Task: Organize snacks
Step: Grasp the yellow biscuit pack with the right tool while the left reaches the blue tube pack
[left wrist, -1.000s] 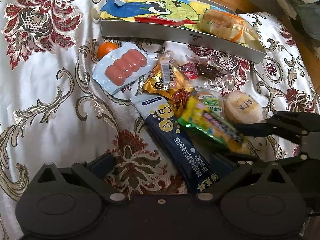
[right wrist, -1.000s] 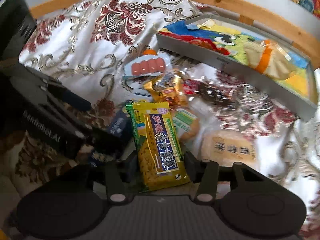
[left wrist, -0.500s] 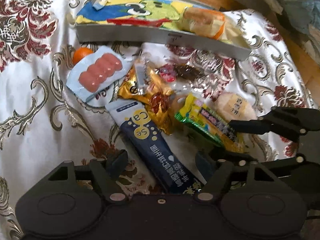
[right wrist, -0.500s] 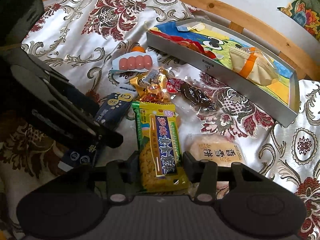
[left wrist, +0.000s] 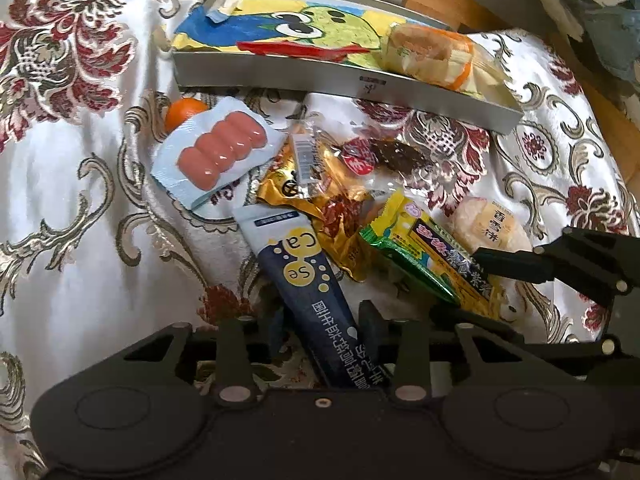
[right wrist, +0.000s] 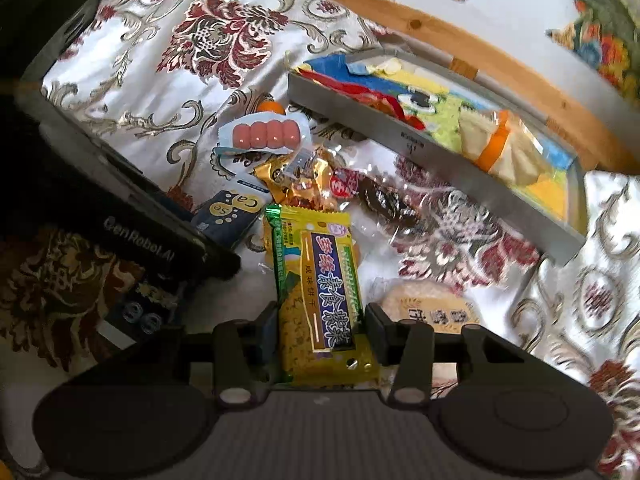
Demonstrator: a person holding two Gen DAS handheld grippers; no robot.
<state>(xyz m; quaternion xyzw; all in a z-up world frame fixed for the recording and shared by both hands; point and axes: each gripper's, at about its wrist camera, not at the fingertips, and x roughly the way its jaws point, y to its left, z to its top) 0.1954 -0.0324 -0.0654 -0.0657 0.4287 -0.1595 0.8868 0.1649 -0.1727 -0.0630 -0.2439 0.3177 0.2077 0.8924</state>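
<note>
The left gripper (left wrist: 324, 330) is clamped on a dark blue packet (left wrist: 316, 292), and the right gripper (right wrist: 322, 330) grips a yellow cracker packet (right wrist: 320, 280). Both packets sit in the snack pile just in front of the grey tray (left wrist: 320, 76), where a wrapped bun (left wrist: 432, 56) lies.

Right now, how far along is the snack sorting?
Done: one wrapped pastry lies in the grey tray. In hand: left gripper grips the dark blue packet, right gripper the yellow cracker pack. Left: sausages, gold wrapper, rice cake, orange.
</note>
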